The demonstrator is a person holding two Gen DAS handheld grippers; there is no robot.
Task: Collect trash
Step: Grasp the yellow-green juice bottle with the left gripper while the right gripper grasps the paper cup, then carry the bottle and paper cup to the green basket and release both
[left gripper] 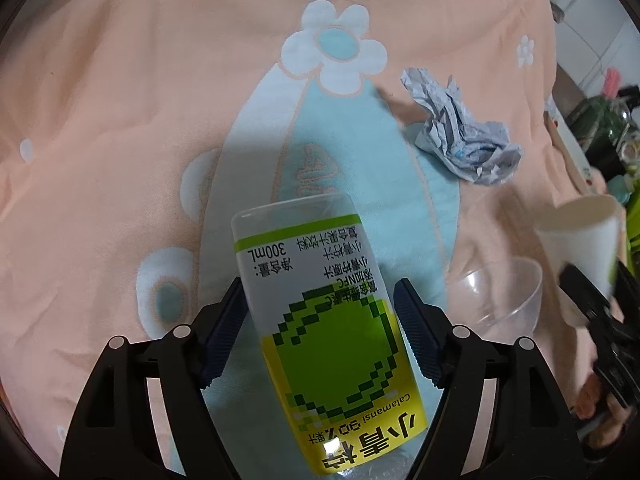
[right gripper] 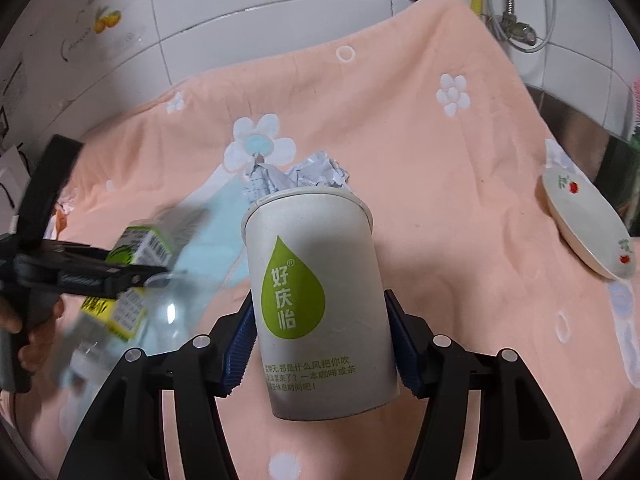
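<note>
From the left wrist camera we see our left gripper (left gripper: 320, 332) clamped on a clear plastic bottle (left gripper: 320, 320) with a green and yellow label, one ribbed pad on each side of it. Ahead of the gripper and to its right, a crumpled paper ball (left gripper: 460, 132) lies on the peach flowered cloth (left gripper: 120, 100) that covers the worktop. Just right of the gripper sits a clear plastic bowl (left gripper: 500, 300), and beyond that, at the frame's edge, the blurred paper cup (left gripper: 580, 240).

From the right wrist camera we see our right gripper (right gripper: 320, 340) closed on that paper cup (right gripper: 316, 300), held upright, its green drop logo facing us. The paper ball (right gripper: 304, 176) lies straight ahead, just past the cup's rim. Far right of the gripper a white plate (right gripper: 584, 228) leans at the cloth's edge. To the left, blurred, the left gripper (right gripper: 96, 276) holds the bottle (right gripper: 136, 248).
</note>
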